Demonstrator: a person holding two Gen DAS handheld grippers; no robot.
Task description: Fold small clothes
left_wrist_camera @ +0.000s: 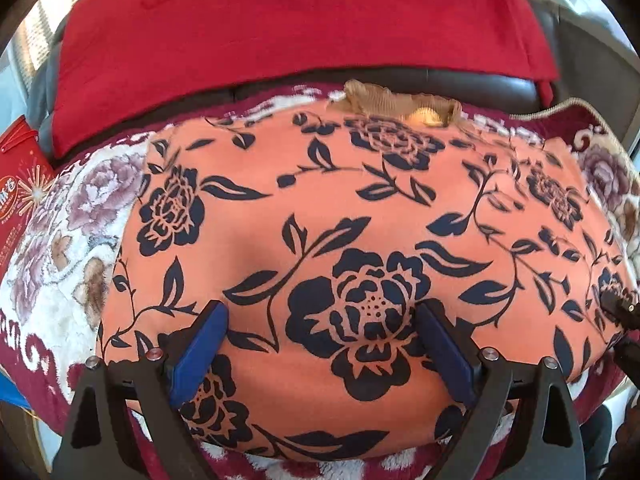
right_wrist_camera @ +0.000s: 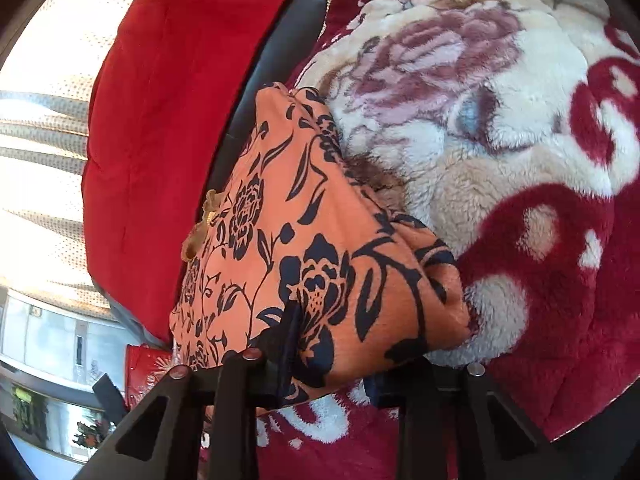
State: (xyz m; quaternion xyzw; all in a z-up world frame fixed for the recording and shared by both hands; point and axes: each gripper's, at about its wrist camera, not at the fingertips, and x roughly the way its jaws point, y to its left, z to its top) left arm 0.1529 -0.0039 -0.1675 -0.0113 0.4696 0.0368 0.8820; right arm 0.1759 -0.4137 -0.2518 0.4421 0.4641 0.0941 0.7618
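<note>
An orange garment (left_wrist_camera: pixel 320 208) with a dark blue flower print lies spread flat on a fleece blanket (left_wrist_camera: pixel 68 248). My left gripper (left_wrist_camera: pixel 323 308) hovers over its near edge, open, blue pads wide apart with a printed flower between them. The right gripper (left_wrist_camera: pixel 618 310) shows at the garment's right edge. In the right wrist view the garment (right_wrist_camera: pixel 304 240) bunches up at a raised corner. The right gripper (right_wrist_camera: pixel 336 344) is shut on that corner, one finger (right_wrist_camera: pixel 290 336) on top and the other hidden under the fabric. A tan band (left_wrist_camera: pixel 392 102) sticks out at the far edge.
The red-and-cream flowered blanket (right_wrist_camera: pixel 500 128) covers a dark leather sofa (left_wrist_camera: pixel 480 88). A red cushion (left_wrist_camera: pixel 280 32) leans along the back. A red printed box (left_wrist_camera: pixel 22 192) lies at the left end. A window and floor show beyond the sofa.
</note>
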